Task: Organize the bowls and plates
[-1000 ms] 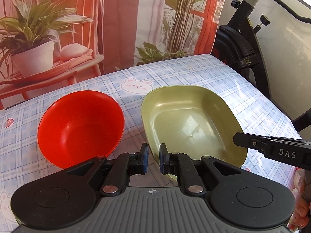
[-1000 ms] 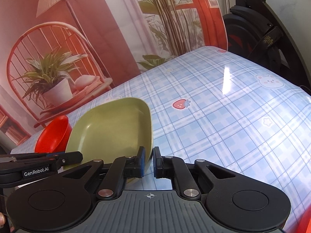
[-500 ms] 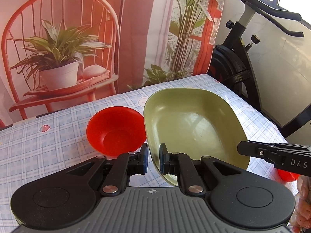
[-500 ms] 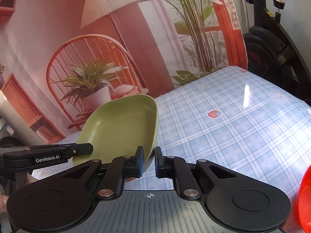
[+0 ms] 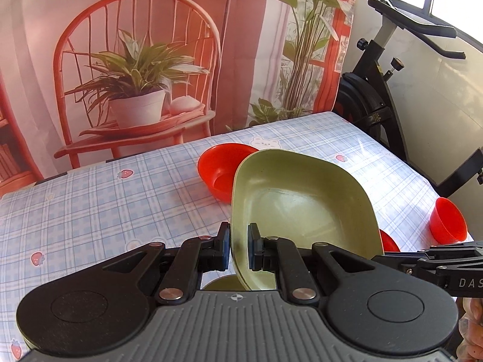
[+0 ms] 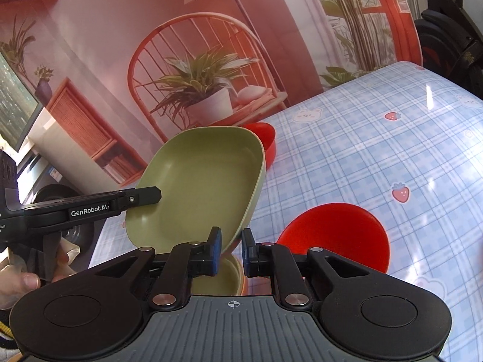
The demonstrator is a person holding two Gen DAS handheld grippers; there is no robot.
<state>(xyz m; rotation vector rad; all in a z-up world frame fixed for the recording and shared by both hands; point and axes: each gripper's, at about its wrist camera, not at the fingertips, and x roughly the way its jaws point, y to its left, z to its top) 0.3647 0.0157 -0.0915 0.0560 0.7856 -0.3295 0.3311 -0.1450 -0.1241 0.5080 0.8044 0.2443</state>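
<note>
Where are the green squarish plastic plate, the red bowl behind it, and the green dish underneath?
Green squarish plastic plate [image 5: 302,199], left wrist view, on its inner floor.
Red bowl behind it [image 5: 219,166], left wrist view, on its inside wall.
Green dish underneath [image 6: 217,280], right wrist view, on the inside showing between the gripper arms.

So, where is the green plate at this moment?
The green plate is lifted above the table, its rim between the left gripper and right gripper, with a red bowl just behind it.
</note>
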